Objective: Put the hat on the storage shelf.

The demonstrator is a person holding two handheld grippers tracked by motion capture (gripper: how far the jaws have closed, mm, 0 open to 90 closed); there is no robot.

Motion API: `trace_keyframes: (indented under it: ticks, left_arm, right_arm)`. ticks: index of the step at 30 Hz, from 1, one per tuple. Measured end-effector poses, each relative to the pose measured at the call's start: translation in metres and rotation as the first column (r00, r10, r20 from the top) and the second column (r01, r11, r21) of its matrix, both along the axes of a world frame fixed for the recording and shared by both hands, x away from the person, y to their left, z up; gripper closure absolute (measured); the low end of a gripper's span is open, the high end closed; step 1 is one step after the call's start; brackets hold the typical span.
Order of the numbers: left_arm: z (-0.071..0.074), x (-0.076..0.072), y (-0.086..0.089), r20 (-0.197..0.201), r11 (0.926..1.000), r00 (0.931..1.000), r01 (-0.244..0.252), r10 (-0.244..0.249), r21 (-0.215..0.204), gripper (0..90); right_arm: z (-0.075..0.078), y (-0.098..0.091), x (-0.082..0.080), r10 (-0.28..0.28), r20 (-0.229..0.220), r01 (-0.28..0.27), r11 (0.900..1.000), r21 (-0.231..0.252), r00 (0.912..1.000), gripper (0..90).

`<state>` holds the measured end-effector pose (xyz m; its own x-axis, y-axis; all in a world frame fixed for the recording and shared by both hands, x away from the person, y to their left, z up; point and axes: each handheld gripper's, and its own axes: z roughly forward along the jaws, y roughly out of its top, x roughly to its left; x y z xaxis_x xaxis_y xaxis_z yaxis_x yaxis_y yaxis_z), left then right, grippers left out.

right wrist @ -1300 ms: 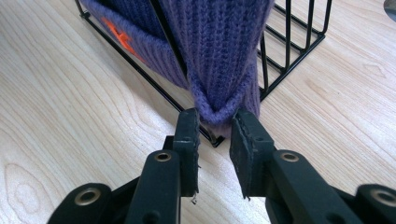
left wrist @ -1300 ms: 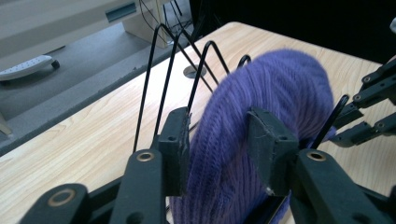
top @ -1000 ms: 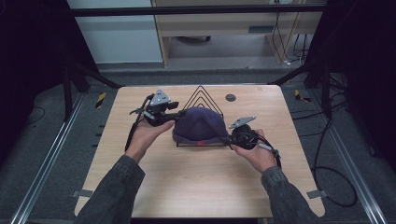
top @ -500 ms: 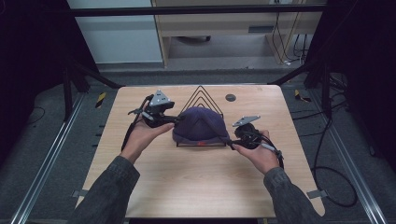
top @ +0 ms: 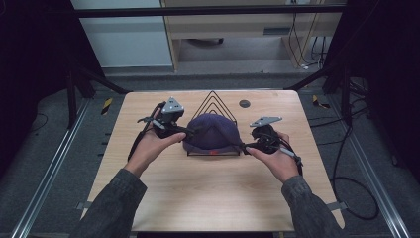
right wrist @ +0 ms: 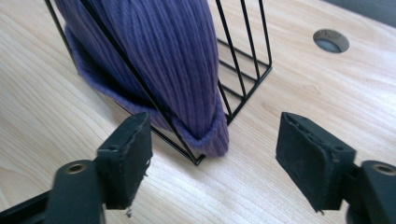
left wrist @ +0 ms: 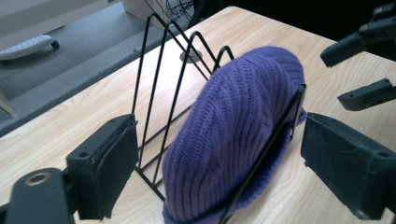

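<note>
The purple knitted hat (top: 212, 133) sits in the black wire rack (top: 213, 101) at the middle of the wooden table (top: 198, 198), wedged among the triangular wires, its brim down on the tabletop. In the left gripper view the hat (left wrist: 233, 135) bulges out between the rack's (left wrist: 163, 70) wires, one wire crossing its near side. In the right gripper view the folded brim end of the hat (right wrist: 163, 56) pokes past the rack's (right wrist: 243, 70) lowest corner and rests on the wood.

A second ago both tools were pinched in on the hat's two ends; now both have let go. The left gripper (top: 190, 131) has just been opening its jaws, and in its own view the left gripper (left wrist: 219, 172) stands spread wide, the hat in the gap but neither pad pressing on it. The right gripper (top: 243, 146) has likewise just been opening; in its own view the right gripper (right wrist: 212, 154) is released, the brim end just ahead of the gap and clear of both pads. Set against the earlier picture, the right hand sits a little higher and slightly off the hat, while the left hand has hardly shifted. The hat and rack have kept their place.

Behind the rack there is a round cable hole (top: 244, 103) in the tabletop.
</note>
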<state>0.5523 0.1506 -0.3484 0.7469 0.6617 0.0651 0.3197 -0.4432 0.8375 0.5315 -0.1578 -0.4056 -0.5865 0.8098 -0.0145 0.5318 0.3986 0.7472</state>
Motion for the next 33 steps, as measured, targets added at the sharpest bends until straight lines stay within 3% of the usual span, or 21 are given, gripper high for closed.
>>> trace_keyframes:
  ticks: [5, 11, 14, 16, 24, 33]
  left_arm:
    - [0.002, -0.007, 0.0, 0.007, 0.9999, 0.9999, -0.008, 0.008, 0.01, 9.0]
    - [0.0, -0.015, 0.006, -0.015, 0.9994, 0.9996, -0.023, 0.022, -0.025, 8.7]
    - [-0.002, -0.025, 0.011, -0.022, 0.9977, 0.9985, -0.051, 0.05, -0.044, 8.6]
    - [-0.006, -0.033, 0.014, -0.024, 0.9973, 0.9978, -0.063, 0.062, -0.039, 8.6]
    - [-0.029, -0.063, 0.019, -0.055, 0.9965, 0.9966, -0.064, 0.061, -0.054, 5.9]
    - [-0.033, -0.072, 0.024, -0.041, 0.998, 0.9976, -0.058, 0.057, -0.025, 5.0]
  right_arm:
    - [0.01, 0.005, -0.006, 0.009, 0.031, -0.009, 0.9999, 0.013, 0.9995, 18.7]
    - [0.015, 0.007, -0.012, 0.004, 0.052, -0.005, 0.9995, 0.032, 0.9986, 13.8]
    - [0.02, 0.005, -0.023, -0.013, 0.089, 0.011, 0.9994, 0.032, 0.9959, 10.6]
    - [0.022, 0.001, -0.033, -0.021, 0.115, 0.015, 0.9981, 0.061, 0.9932, 7.1]
    - [0.019, -0.003, -0.063, -0.029, 0.128, 0.018, 0.9956, 0.092, 0.9914, 5.8]
    - [0.009, -0.003, -0.062, -0.014, 0.126, 0.004, 0.997, 0.077, 0.9919, 10.3]
